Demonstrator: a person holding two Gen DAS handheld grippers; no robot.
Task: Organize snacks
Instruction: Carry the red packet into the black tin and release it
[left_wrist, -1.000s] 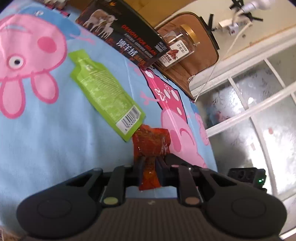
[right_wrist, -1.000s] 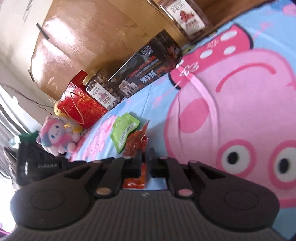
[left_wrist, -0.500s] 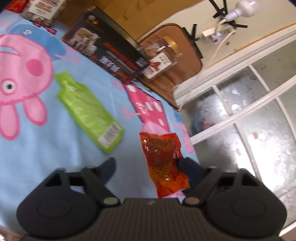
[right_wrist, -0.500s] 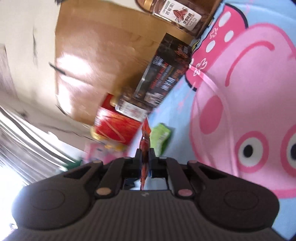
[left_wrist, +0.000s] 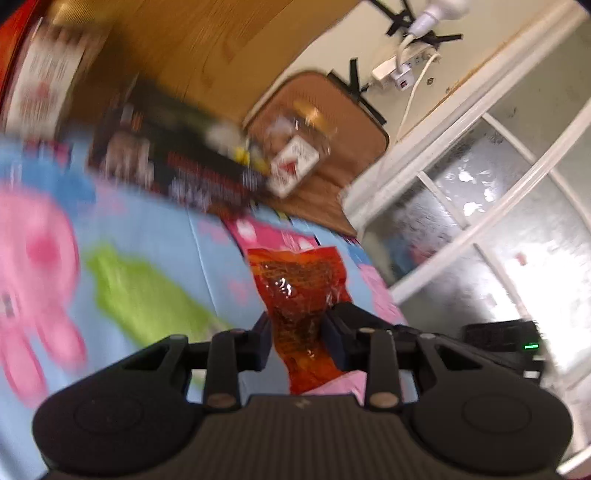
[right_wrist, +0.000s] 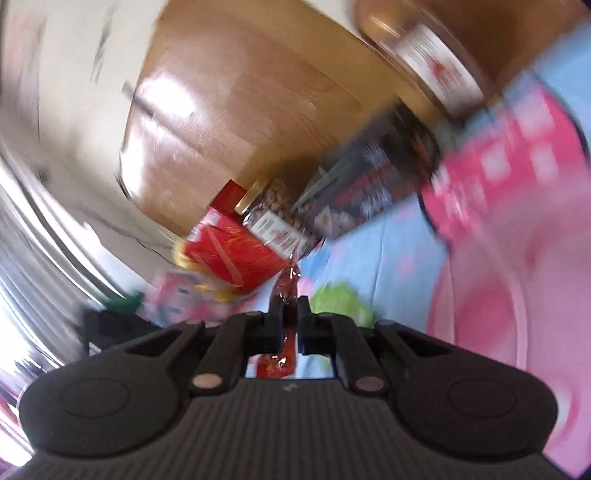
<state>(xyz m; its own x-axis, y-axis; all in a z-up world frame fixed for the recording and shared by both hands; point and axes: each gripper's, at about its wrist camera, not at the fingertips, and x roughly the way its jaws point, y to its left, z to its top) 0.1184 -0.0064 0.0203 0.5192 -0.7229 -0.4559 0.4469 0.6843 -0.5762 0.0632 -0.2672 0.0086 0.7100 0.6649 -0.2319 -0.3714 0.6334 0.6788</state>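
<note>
A: Right gripper (right_wrist: 287, 321) is clamped edge-on on the red packet (right_wrist: 284, 295), lifted off the sheet (right_wrist: 399, 266)

B: Left gripper (left_wrist: 297, 332) is closing round it (left_wrist: 299, 291), steadying, I'd guess

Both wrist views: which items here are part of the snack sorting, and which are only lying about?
Part of the job:
- red snack packet, between the closing left gripper jaws, pinched edge-on by the right gripper
- green pouch
- black box
- jar
- red box

Lying about:
- plush toy
- power strip
- cartoon blanket
</note>
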